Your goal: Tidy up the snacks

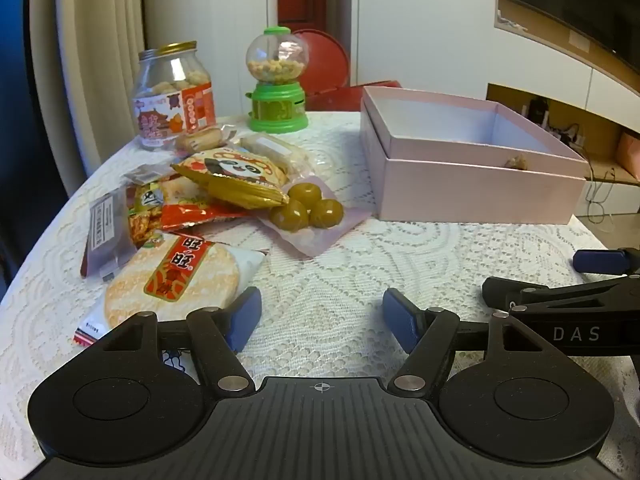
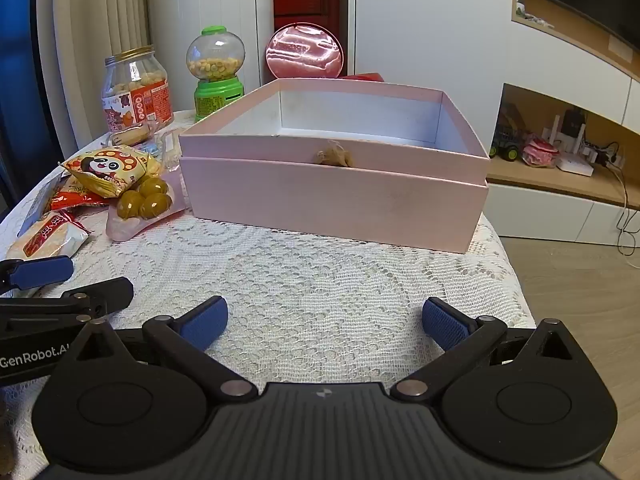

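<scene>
Hovering side by side over the lace tablecloth (image 2: 320, 272), both tools wait with nothing between their pads. The left gripper (image 1: 322, 316) spreads wide just beside the round rice cracker packet (image 1: 172, 280); the right gripper (image 2: 324, 320) gapes at its widest, facing the pink box (image 2: 332, 196). Snacks are piled left of that box: panda bag (image 1: 236, 176), green candies (image 1: 306, 206).
</scene>
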The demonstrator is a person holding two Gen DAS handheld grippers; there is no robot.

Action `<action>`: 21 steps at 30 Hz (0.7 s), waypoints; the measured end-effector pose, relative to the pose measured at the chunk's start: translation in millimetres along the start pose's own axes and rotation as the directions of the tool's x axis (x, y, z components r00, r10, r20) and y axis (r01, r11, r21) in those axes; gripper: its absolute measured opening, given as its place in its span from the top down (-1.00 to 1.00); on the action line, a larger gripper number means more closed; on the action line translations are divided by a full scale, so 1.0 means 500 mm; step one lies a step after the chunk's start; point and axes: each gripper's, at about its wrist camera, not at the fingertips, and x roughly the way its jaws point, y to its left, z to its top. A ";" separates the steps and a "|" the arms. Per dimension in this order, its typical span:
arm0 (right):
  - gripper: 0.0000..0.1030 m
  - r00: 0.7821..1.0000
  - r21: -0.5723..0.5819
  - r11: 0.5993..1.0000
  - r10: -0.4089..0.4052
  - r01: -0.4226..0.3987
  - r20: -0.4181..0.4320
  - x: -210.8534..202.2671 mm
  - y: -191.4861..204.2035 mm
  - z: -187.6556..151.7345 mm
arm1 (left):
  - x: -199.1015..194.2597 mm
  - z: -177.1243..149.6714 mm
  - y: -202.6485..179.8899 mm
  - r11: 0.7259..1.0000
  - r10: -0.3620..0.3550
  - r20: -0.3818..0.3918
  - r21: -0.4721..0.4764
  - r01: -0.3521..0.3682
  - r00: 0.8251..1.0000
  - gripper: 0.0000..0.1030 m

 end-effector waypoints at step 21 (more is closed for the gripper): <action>-1.00 1.000 0.000 1.000 0.001 -0.001 0.004 -0.001 0.000 0.000 | 0.001 0.000 0.009 1.000 -0.009 -0.012 -0.011 0.009 1.000 -0.44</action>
